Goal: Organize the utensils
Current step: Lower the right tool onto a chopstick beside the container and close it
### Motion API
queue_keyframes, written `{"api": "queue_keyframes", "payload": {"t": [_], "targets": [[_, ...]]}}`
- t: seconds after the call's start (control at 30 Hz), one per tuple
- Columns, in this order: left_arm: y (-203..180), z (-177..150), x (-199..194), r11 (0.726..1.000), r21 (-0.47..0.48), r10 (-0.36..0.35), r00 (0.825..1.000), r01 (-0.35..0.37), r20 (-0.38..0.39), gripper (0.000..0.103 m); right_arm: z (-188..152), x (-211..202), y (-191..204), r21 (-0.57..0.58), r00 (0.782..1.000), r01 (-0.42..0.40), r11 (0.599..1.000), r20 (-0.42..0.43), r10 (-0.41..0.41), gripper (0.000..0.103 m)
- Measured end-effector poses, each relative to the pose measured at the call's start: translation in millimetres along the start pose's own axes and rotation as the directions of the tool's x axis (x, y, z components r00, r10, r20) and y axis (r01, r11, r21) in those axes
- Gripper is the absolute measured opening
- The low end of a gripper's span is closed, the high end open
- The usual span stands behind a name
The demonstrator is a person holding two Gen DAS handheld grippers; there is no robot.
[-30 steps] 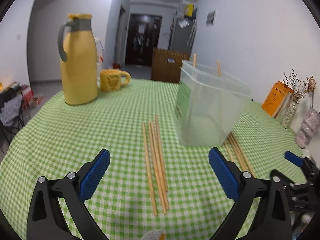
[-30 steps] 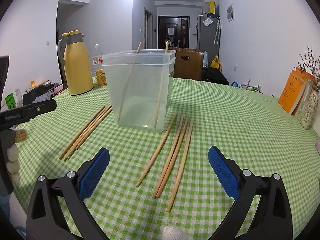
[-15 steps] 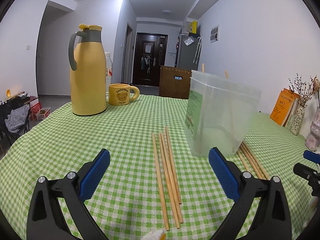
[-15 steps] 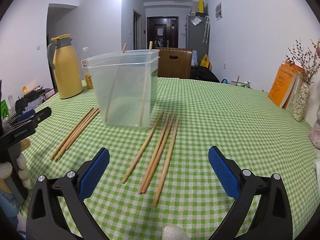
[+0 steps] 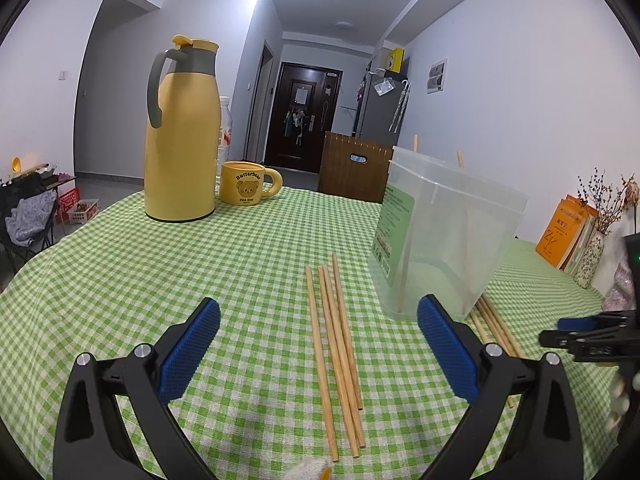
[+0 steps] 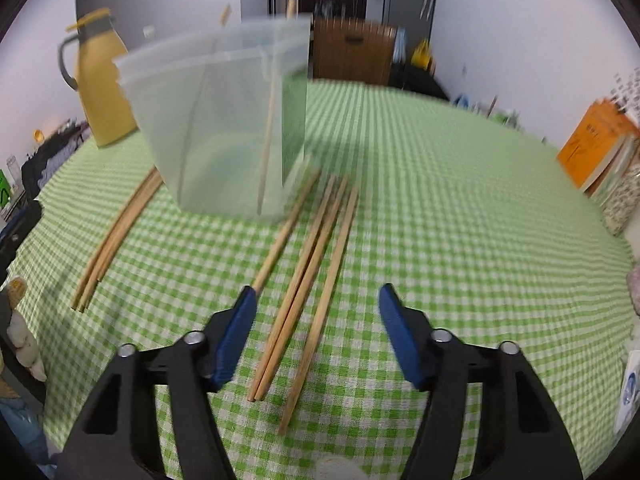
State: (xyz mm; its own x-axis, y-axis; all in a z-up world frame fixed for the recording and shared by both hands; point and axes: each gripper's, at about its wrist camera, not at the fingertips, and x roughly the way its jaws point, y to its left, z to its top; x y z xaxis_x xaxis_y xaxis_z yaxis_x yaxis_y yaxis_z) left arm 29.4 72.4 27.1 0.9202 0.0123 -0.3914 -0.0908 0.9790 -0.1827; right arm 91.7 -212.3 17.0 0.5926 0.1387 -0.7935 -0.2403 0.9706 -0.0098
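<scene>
In the left wrist view a yellow jug (image 5: 182, 132) stands at the far left of the checked desk (image 5: 120, 280) and hides most of a bottle behind it, with a mug (image 5: 244, 183) just beside it. The left gripper (image 5: 318, 332) hangs wide open over four chopsticks (image 5: 336, 344) that lie side by side, gripping nothing. To the right stands a clear tub (image 5: 444, 232) with two sticks leaning inside — seen only dimly through the cloudy wall, tips poking above the rim. More sticks lie past the tub, partly covered by the gripper's right finger. At the far right edge the right gripper is cut off by the frame. The right wrist view is blurred: a left bundle (image 6: 116, 236) half tucked behind the tub (image 6: 224, 120), then the right gripper (image 6: 318, 306), jaws closing, about half open over a second group of chopsticks (image 6: 316, 264) — its pads touch none. One stick's near end disappears behind the left finger.
</scene>
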Motion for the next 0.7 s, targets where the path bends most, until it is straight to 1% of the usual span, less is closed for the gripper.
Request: {"api": "queue_keyframes", "payload": {"t": [0.07,0.1,0.17,0.23,0.3,0.5,0.7], "targets": [[0,0,0,1.0,0.0,-0.003,1.0,0.003,0.002,0.096,7,9,-3,0.018,0.999,-0.016,1.0,-0.048,0.017,0.044],[0,0,-1,1.0,-0.001,-0.004,1.0,0.004,0.002,0.096,12,15,-4,0.024,0.996,-0.025,0.999,-0.079,0.027,0.038],[0,0,-1,1.0,-0.004,-0.005,1.0,0.005,0.004,0.096,16,22,-7,0.039,0.992,-0.033,0.999,-0.117,0.037,0.032],[2,1,-2,1.0,-0.013,-0.005,1.0,0.006,0.007,0.096,21,31,-10,0.06,0.986,-0.01,0.998,-0.163,0.02,0.026],[5,1,-3,0.999,-0.031,-0.008,1.0,0.008,0.007,0.096,23,38,-12,0.086,0.981,-0.016,0.996,-0.191,0.033,0.02],[13,3,0,0.997,-0.079,-0.018,1.0,0.017,-0.011,0.096,27,58,-12,0.111,0.969,0.001,0.994,-0.244,0.026,0.011],[15,3,-1,0.996,-0.088,-0.026,1.0,0.026,-0.006,0.096,35,79,-10,0.131,0.959,0.002,0.991,-0.28,0.035,0.008]]}}
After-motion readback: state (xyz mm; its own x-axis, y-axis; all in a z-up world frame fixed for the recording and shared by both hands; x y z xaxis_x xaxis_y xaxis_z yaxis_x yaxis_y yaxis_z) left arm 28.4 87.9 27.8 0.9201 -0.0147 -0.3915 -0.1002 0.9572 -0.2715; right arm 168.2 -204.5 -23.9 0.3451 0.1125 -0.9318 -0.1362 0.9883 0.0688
